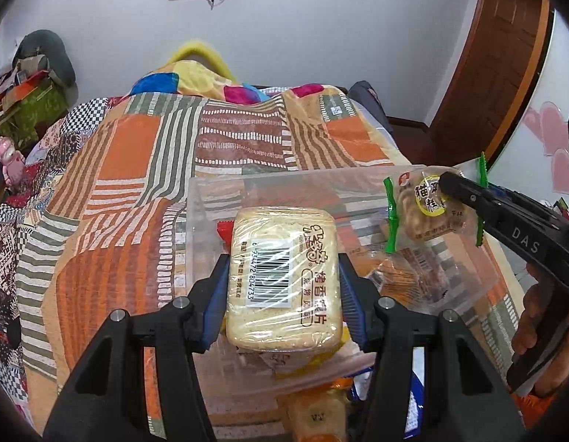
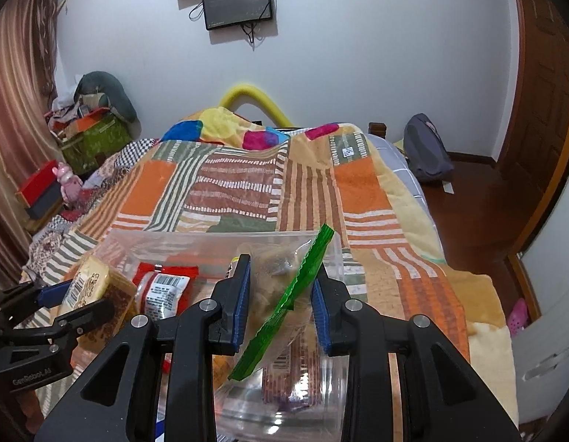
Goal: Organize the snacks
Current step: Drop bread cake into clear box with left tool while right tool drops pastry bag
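Observation:
My left gripper [image 1: 282, 276] is shut on a yellow wrapped cracker pack [image 1: 282, 280] with a barcode, held over the clear plastic bin [image 1: 218, 188] on the bed. My right gripper [image 2: 280, 294] is shut on a green-edged clear snack packet [image 2: 284, 294], held above the bin [image 2: 210, 237]. The same packet [image 1: 428, 210] and the right gripper [image 1: 446, 184] show at the right of the left wrist view. The left gripper [image 2: 81, 302] with the cracker pack [image 2: 89, 287] shows at the left of the right wrist view. A red-and-white snack [image 2: 164, 287] lies in the bin.
The bin rests on a patchwork quilt [image 1: 137, 169] covering the bed. More snack packs [image 1: 321, 416] lie near the front under the left gripper. A pink toy [image 2: 69, 182] and boxes sit at the left; a grey backpack [image 2: 428, 151] is on the floor at the right.

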{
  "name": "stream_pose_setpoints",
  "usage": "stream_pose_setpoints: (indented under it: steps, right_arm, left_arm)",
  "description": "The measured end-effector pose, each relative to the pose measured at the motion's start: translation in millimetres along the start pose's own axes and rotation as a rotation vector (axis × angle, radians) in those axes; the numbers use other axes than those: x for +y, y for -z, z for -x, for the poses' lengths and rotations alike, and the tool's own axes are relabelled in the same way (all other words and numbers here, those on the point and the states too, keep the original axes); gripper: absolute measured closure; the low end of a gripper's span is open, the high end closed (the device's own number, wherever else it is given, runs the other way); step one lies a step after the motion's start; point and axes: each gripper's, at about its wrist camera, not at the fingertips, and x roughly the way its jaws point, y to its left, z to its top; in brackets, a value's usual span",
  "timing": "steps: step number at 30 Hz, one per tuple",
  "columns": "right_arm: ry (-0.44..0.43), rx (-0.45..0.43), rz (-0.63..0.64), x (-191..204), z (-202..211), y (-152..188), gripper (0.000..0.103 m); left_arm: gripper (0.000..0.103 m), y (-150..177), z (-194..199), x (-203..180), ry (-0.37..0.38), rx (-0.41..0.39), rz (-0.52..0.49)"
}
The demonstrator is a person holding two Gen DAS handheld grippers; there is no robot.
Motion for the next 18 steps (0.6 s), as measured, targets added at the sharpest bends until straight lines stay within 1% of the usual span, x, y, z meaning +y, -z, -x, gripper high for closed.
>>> stream_pose_setpoints:
  steps: [4, 5, 8, 10, 12, 13, 15, 18]
  right_arm:
    - [0.014, 0.020, 0.026, 3.1, -3.9, -1.9, 0.073]
    - [0.014, 0.029, 0.030, 3.4, -4.8, -2.1, 0.070]
    - [0.014, 0.061, 0.041, 3.9, -6.8, -1.0, 0.067]
    - [0.015, 0.075, 0.053, 4.8, -4.2, 2.0, 0.060]
    - [0.025, 0.072, 0.070, 6.2, -1.7, 4.7, 0.053]
    - [0.032, 0.066, 0.083, 7.3, 2.1, 6.0, 0.052]
    - [0.040, 0.056, 0.099, 8.8, 7.8, 6.4, 0.047]
    - [0.029, 0.034, 0.099, 8.1, 20.3, 5.9, 0.042]
  left_arm:
    - [0.048, 1.1, -8.5, -0.6, -0.005, 0.020, -0.003]
    - [0.048, 1.9, -9.9, -0.4, -0.008, 0.026, -0.003]
    - [0.048, 2.6, -6.0, -1.2, -0.024, 0.001, 0.000]
    - [0.048, 0.9, -1.1, -1.3, -0.021, -0.010, 0.001]
    - [0.048, 0.2, 3.3, -1.1, -0.020, -0.014, 0.003]
    - [0.048, 0.3, 6.6, -1.4, -0.019, -0.018, 0.002]
    - [0.048, 0.2, 14.0, -2.2, -0.027, -0.029, -0.004]
    - [0.048, 1.4, 29.8, -4.2, -0.042, -0.055, -0.017]
